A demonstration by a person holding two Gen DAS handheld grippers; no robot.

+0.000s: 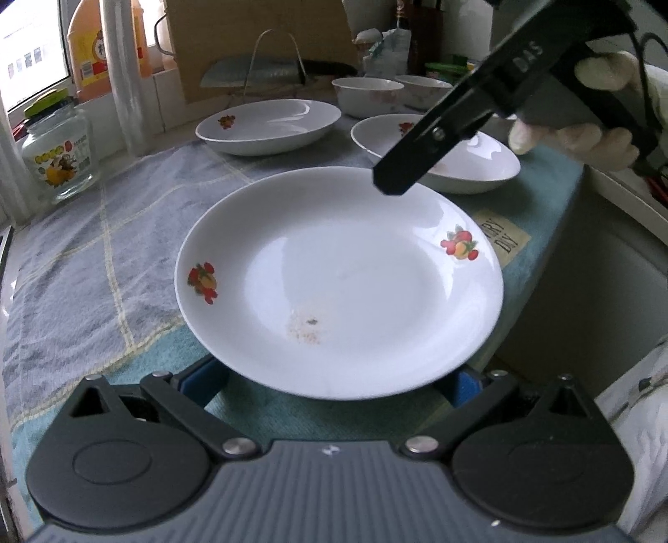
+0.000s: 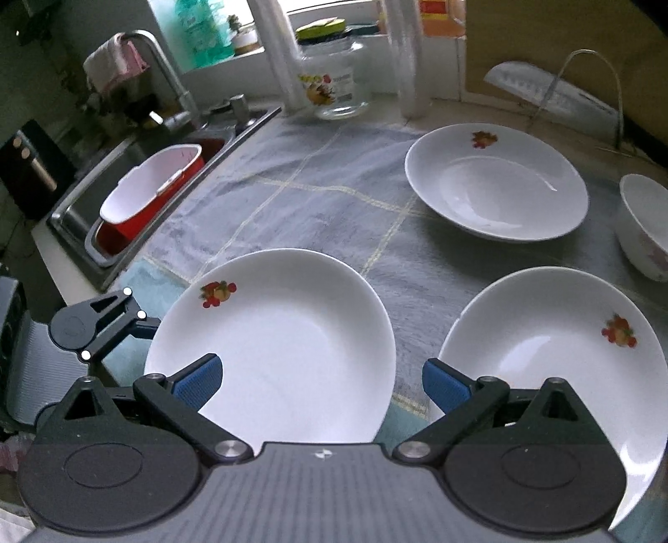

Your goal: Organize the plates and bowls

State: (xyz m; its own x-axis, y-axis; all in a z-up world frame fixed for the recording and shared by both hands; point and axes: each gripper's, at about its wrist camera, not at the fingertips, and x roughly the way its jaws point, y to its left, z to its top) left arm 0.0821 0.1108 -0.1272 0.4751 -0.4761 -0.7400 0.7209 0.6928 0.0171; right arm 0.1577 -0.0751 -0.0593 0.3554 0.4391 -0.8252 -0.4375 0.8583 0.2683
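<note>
Three white fruit-print plates laid on checked towel (image 2: pixel 317 200), nearest plate (image 1: pixel 340 284) sat just ahead of left gripper (image 1: pixel 334 382), jaws spread wide, right gripper (image 2: pixel 321 380) spread wide above plates, nothing gripped, two bowls (image 1: pixel 367 94) behind.

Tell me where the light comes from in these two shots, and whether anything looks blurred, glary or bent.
Left wrist view: daylight enters from the window at far left, blown out white; the near plate is sharp, with a soft sheen. Right wrist view: the window glows at the top, the sink side is dim, the glass jar is smeared, and the fisheye bends the counter edge.
</note>
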